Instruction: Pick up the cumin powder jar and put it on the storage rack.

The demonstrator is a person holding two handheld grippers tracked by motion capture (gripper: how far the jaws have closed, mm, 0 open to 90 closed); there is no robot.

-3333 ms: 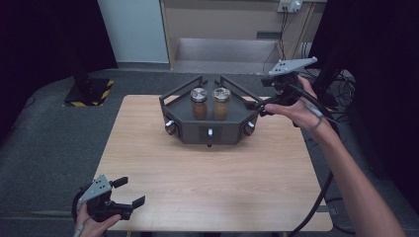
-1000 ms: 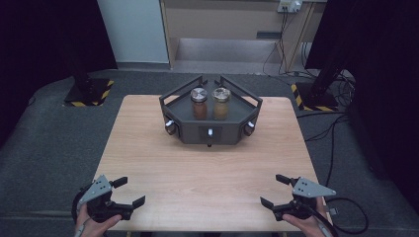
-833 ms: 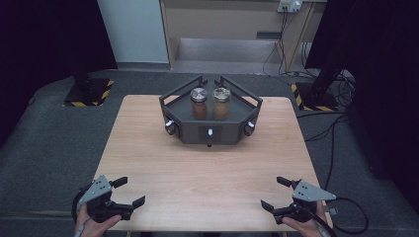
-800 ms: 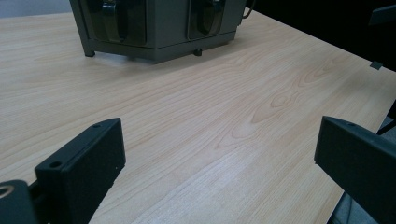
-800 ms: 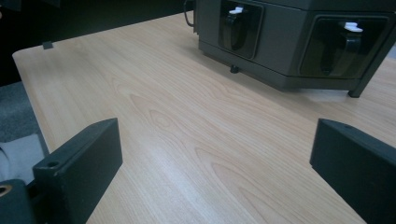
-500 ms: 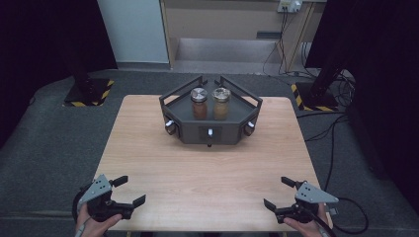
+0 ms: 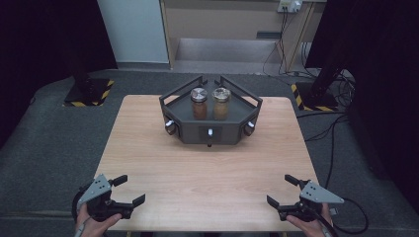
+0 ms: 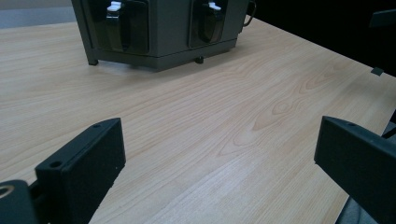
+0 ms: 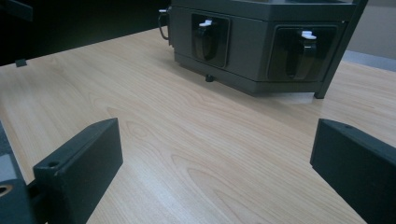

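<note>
A dark grey angular rack (image 7: pixel 210 129) with knobs on its front faces stands at the far middle of the wooden table (image 7: pixel 207 173). Two brown jars with metal lids stand side by side on it, one left (image 7: pixel 199 103), one right (image 7: pixel 221 103). My left gripper (image 7: pixel 129 190) is at the table's near left corner, open, nothing between its jaws. My right gripper (image 7: pixel 283 191) is at the near right corner, open and empty too. In the left gripper view the rack (image 8: pixel 163 28) lies far ahead, and in the right gripper view the rack (image 9: pixel 261 37) does too.
Grey carpet surrounds the table. A black stand base with yellow-black striped tape (image 7: pixel 89 91) sits on the floor at far left, another stand base (image 7: pixel 316 94) with cables at far right. A cable (image 7: pixel 353 217) trails from my right gripper.
My right hand left the rack's right side and came back to the near right corner, then sank slightly lower. The left gripper stayed put.
</note>
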